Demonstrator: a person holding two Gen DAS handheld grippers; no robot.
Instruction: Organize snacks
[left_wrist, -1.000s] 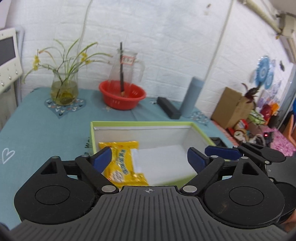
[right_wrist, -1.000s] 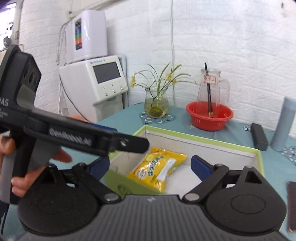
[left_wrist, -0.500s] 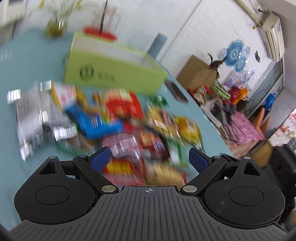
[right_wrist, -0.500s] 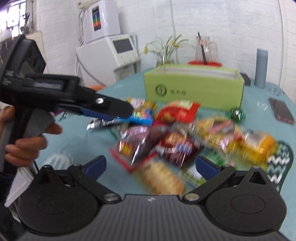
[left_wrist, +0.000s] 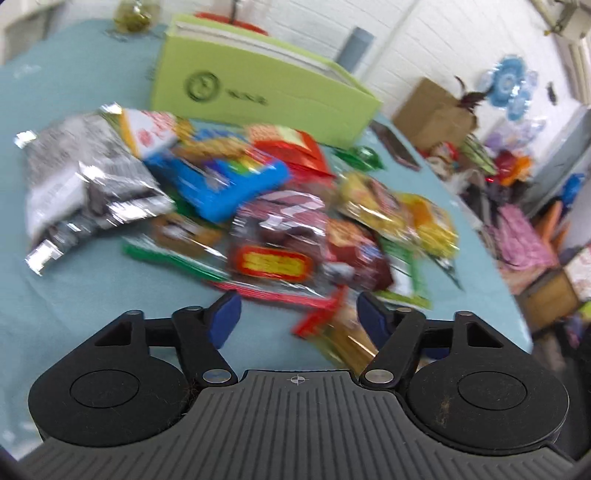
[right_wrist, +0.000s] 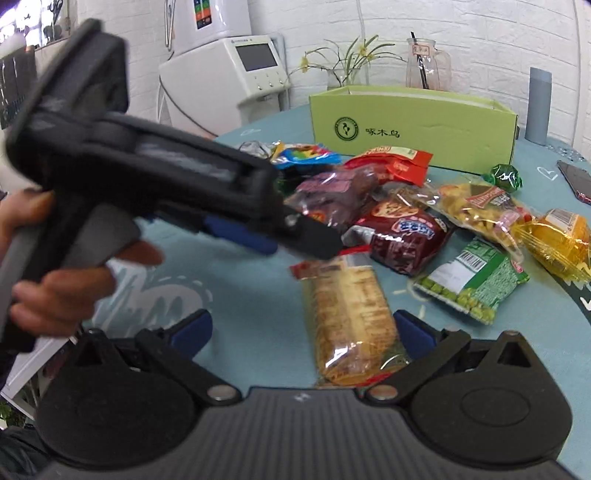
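Our left tongs (left_wrist: 297, 317) are closing above the cracker pack (right_wrist: 347, 317), not gripping; our right tongs (right_wrist: 303, 330) stand spread around it. Snack pile (right_wrist: 406, 221) at twelve o'clock, before the green box (right_wrist: 410, 125).

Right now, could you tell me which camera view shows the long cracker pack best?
The right wrist view: the cracker pack lies sharp and nearly whole on the tablecloth, between the open fingers of the right gripper. The left wrist view is blurred and shows only one end of it, at the frame's bottom edge.
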